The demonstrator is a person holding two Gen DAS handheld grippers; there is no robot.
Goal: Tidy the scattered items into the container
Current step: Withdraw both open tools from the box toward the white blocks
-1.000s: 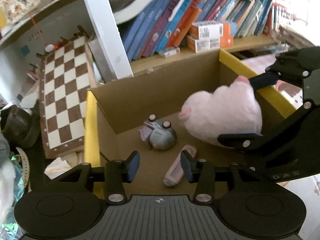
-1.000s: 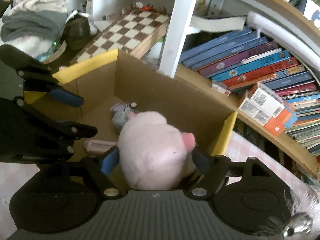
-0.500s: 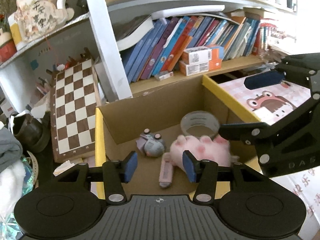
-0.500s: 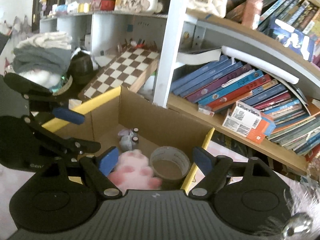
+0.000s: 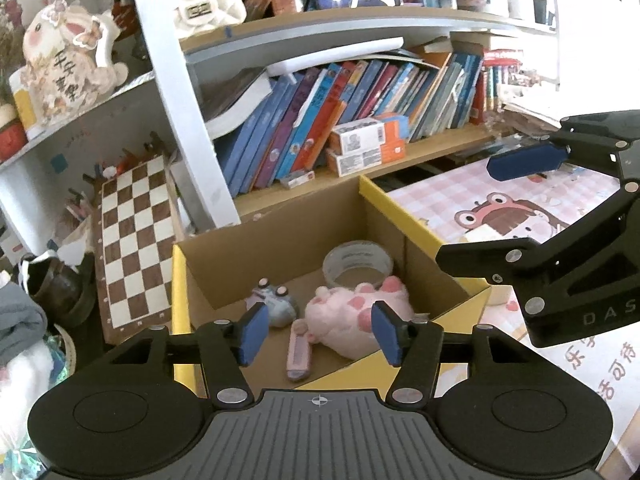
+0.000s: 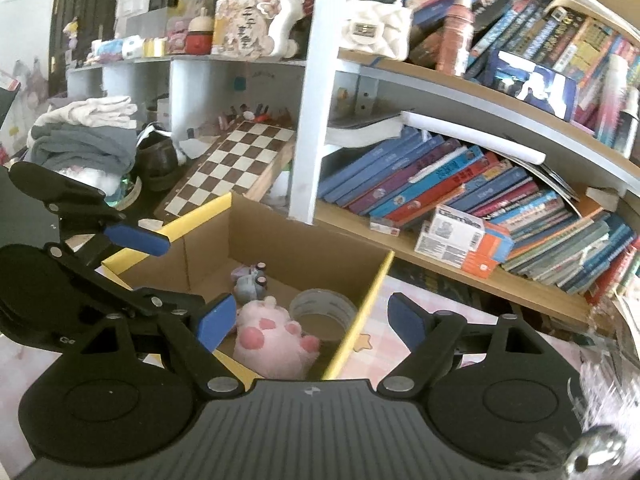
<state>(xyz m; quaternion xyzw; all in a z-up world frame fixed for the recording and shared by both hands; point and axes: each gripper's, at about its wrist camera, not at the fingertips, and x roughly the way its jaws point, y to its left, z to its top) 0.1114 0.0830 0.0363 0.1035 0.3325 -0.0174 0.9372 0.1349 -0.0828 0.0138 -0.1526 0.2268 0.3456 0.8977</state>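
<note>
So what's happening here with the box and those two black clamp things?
A person holding a clamp tool in each hand is tidying small things into the cardboard box. Inside it now lie a pink plush toy, a grey toy, a roll of tape and a small pink cutter. The left tool and right tool both hang open above the box, holding nothing.

Box [image 5: 280,240] open on top; entry from above unobstructed. Floor crowded: tape [image 5: 358,264] in far right corner, plush [image 5: 356,320] touching it at right wall, grey toy [image 5: 274,304] mid-floor, pink bar [image 5: 298,354] near front edge. Bare floor along left wall. Shelf post [image 5: 184,120] stands behind far wall.
</note>
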